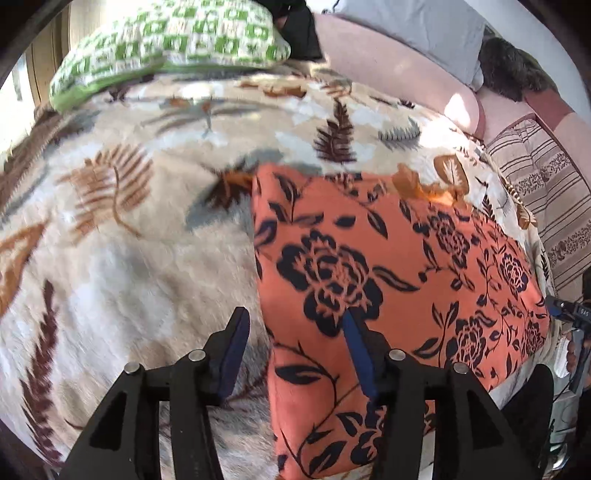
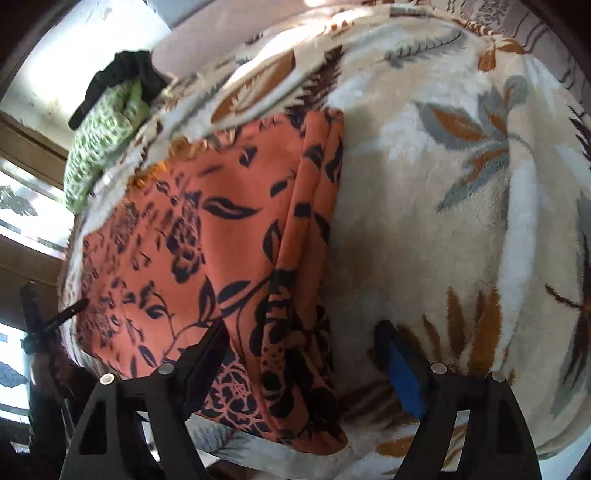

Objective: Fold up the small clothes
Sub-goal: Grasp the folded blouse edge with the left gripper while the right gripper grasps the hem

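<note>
An orange garment with black flower print (image 1: pixel 388 273) lies folded flat on a cream leaf-patterned blanket (image 1: pixel 129 258). In the left wrist view my left gripper (image 1: pixel 295 325) is open, its jaws straddling the garment's left edge just above it, holding nothing. In the right wrist view the same garment (image 2: pixel 207 236) shows with layered folds along its right edge. My right gripper (image 2: pixel 303 332) is open over that folded near-right corner, one finger on the cloth side, one over the blanket (image 2: pixel 443 221). The right gripper's tip shows at the far right of the left view (image 1: pixel 565 310).
A green-and-white patterned cushion (image 1: pixel 173 40) and a dark cloth (image 1: pixel 299 33) lie at the far end of the bed. A pink bolster (image 1: pixel 399 70), a grey pillow (image 1: pixel 417 26) and a striped cushion (image 1: pixel 543 184) sit to the right.
</note>
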`<state>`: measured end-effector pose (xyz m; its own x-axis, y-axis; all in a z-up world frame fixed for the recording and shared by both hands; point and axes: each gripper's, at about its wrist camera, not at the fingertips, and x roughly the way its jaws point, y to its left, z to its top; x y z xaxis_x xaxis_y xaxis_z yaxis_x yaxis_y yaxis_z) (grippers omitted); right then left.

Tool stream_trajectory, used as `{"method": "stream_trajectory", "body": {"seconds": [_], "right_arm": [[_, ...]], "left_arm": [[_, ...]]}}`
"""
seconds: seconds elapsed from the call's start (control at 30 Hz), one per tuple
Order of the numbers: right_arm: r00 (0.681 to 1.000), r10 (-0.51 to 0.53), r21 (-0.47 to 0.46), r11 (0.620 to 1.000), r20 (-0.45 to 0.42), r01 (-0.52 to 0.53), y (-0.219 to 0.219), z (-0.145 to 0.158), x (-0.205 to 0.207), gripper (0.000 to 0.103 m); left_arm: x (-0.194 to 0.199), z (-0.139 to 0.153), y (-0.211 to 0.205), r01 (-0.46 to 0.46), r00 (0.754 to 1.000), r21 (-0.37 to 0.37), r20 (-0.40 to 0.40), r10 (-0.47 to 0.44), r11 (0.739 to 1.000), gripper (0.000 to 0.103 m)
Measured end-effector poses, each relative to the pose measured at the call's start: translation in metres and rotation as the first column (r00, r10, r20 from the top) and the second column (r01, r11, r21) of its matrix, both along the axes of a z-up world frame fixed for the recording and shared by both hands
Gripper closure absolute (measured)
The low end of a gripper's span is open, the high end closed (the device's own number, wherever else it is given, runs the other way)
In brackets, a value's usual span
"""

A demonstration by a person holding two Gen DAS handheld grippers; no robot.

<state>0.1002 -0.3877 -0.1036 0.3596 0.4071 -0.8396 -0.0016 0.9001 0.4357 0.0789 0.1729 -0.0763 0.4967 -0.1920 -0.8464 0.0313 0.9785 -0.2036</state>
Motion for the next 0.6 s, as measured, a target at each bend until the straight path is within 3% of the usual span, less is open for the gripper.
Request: {"method": "stream_trajectory", "body": {"seconds": [0.03, 0.13, 0.2, 0.3, 0.33, 0.37, 0.4, 0.43, 0.47, 0.5, 0.6], "right_arm": [[0.999, -0.016, 0.007, 1.000, 0.051, 0.016, -0.004, 0.011, 0.004, 0.020], [0.992, -0.055, 0.037, 0.998, 0.111, 0.051, -0.008, 0.027, 0.031, 0.020], [0.992, -0.070, 0.051, 0.997, 0.106, 0.065, -0.004, 0.022, 0.056, 0.020], [0.993, -0.097, -0.039, 0.994, 0.060, 0.099, -0.002, 0.001, 0.093, 0.022], [0.995, -0.090, -0.062, 0.994, 0.047, 0.093, -0.002, -0.005, 0.102, 0.034], [0.996, -0.077, -0.080, 0.994, 0.035, 0.080, 0.000, -0.010, 0.108, 0.061], [0.998, -0.055, -0.111, 0.992, 0.019, 0.057, 0.004, -0.013, 0.110, 0.072], [1.000, -0.025, -0.162, 0.986, 0.016, 0.028, 0.012, -0.013, 0.110, 0.080], [1.000, 0.009, -0.216, 0.976, 0.028, -0.003, 0.020, -0.009, 0.108, 0.090], [0.998, 0.032, -0.261, 0.965, 0.049, -0.018, 0.025, -0.004, 0.106, 0.091], [0.976, 0.085, -0.427, 0.904, 0.202, 0.010, 0.039, 0.033, 0.094, 0.096]], "left_arm": [[0.005, 0.006, 0.000, 0.007, 1.000, 0.016, 0.022, -0.007, 1.000, 0.036], [0.026, 0.006, -0.003, 0.024, 0.999, 0.035, 0.040, -0.025, 0.999, 0.035], [0.046, -0.005, -0.007, 0.019, 0.999, 0.061, 0.038, -0.021, 0.998, 0.035], [0.064, -0.013, -0.015, 0.032, 0.998, 0.088, 0.053, -0.036, 0.996, 0.035], [0.068, -0.015, -0.018, 0.039, 0.997, 0.089, 0.056, -0.045, 0.995, 0.035], [0.073, -0.018, -0.019, 0.042, 0.998, 0.092, 0.046, -0.046, 0.995, 0.035], [0.079, -0.023, -0.021, 0.044, 0.998, 0.092, 0.033, -0.048, 0.995, 0.035], [0.084, -0.026, -0.021, 0.044, 0.999, 0.092, 0.026, -0.046, 0.995, 0.045], [0.086, -0.029, -0.020, 0.039, 0.999, 0.093, 0.024, -0.042, 0.995, 0.062], [0.088, -0.030, -0.019, 0.034, 0.999, 0.096, 0.017, -0.036, 0.995, 0.096], [0.084, -0.013, -0.018, 0.020, 0.994, 0.090, 0.108, -0.030, 0.996, 0.098]]}}
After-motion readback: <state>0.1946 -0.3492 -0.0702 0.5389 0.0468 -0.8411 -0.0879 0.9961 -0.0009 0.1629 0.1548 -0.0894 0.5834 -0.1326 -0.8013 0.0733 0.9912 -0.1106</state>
